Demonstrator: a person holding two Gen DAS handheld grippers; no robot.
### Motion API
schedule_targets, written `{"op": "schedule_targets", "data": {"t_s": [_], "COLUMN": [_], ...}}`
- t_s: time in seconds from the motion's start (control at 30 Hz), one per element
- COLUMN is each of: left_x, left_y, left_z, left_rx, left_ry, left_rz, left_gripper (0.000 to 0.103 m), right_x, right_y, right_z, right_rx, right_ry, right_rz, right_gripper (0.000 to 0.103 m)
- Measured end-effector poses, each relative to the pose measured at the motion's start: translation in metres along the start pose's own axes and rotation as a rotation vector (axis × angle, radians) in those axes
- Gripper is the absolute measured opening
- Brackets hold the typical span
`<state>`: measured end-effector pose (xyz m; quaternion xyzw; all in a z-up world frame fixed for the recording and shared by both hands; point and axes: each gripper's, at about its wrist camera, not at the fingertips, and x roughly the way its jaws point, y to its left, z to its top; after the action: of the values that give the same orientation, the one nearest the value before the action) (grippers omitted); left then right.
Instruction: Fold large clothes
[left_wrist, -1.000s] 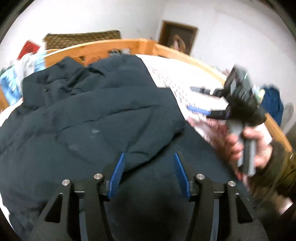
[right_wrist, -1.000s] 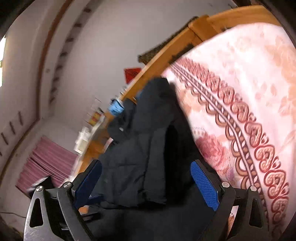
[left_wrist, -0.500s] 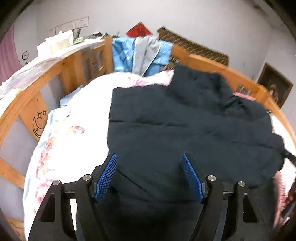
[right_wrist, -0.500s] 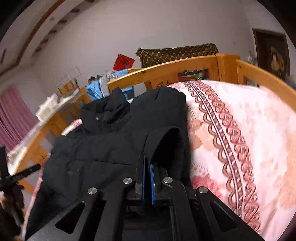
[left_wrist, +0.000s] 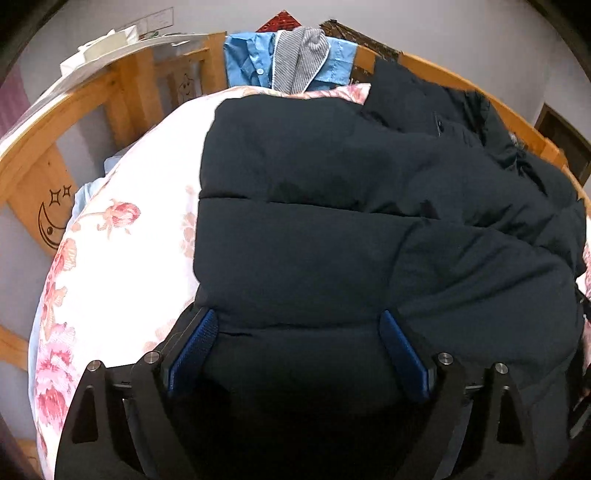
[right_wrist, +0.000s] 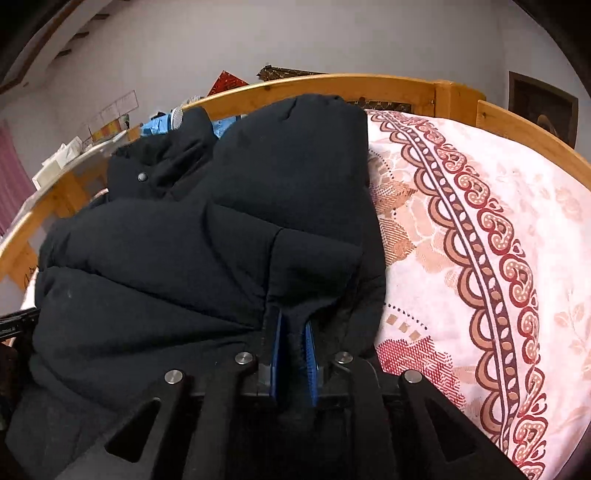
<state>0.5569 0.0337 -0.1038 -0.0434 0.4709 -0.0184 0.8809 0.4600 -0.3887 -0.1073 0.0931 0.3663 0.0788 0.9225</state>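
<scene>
1. So my right gripper (right_wrist: 293, 345) pinched a fold of the puffy dark navy quilted jacket (right_wrist: 207, 251), jaws easing apart.
2. My left gripper (left_wrist: 297, 345) was spreading wide over it.
3. Jacket lay on the floral pink-and-white bedspread (left_wrist: 122, 258).

Dark navy puffer jacket (left_wrist: 369, 221), quilted, rumpled, sleeves folded inward, lying on bed

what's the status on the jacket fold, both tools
Right tool clamped on a fold of the dark puffer jacket, jaws easing apart. Left tool opening over the jacket's near edge, pads not pressing. Jacket on the floral bedspread, nothing in the way.
</scene>
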Motion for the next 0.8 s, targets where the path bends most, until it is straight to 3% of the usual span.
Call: {"op": "schedule_targets", "data": {"t_s": [0.1, 0.17, 0.23, 0.4, 0.53, 0.67, 0.8], "left_x": [-0.020, -0.038, -0.056, -0.054, -0.016, 0.028, 0.051], "left_y": [0.008, 0.013, 0.009, -0.023, -0.061, -0.077, -0.081], "left_z": [0.011, 0.029, 0.056, 0.132, 0.187, 0.217, 0.229], "left_rx": [-0.048, -0.087, -0.098, -0.054, 0.015, 0.050, 0.024], "left_ry": [0.043, 0.042, 0.017, -0.042, -0.068, 0.005, 0.002], "left_rz": [-0.047, -0.091, -0.117, -0.149, -0.144, -0.065, -0.009], "left_gripper": [0.086, 0.086, 0.086, 0.086, 0.086, 0.086, 0.085], "right_x": [-0.019, -0.035, -0.046, -0.027, 0.037, 0.088, 0.133], "right_y": [-0.002, 0.000, 0.009, 0.039, 0.065, 0.097, 0.120], "right_z": [0.010, 0.025, 0.049, 0.116, 0.165, 0.209, 0.235], "right_rx": [0.001, -0.029, -0.073, -0.082, 0.006, 0.037, 0.026], "right_ry": [0.010, 0.000, -0.039, -0.057, 0.024, 0.081, 0.155], "right_rz": [0.021, 0.039, 0.035, 0.089, 0.155, 0.198, 0.168], "right_gripper": [0.028, 0.044, 0.073, 0.083, 0.083, 0.078, 0.053]}}
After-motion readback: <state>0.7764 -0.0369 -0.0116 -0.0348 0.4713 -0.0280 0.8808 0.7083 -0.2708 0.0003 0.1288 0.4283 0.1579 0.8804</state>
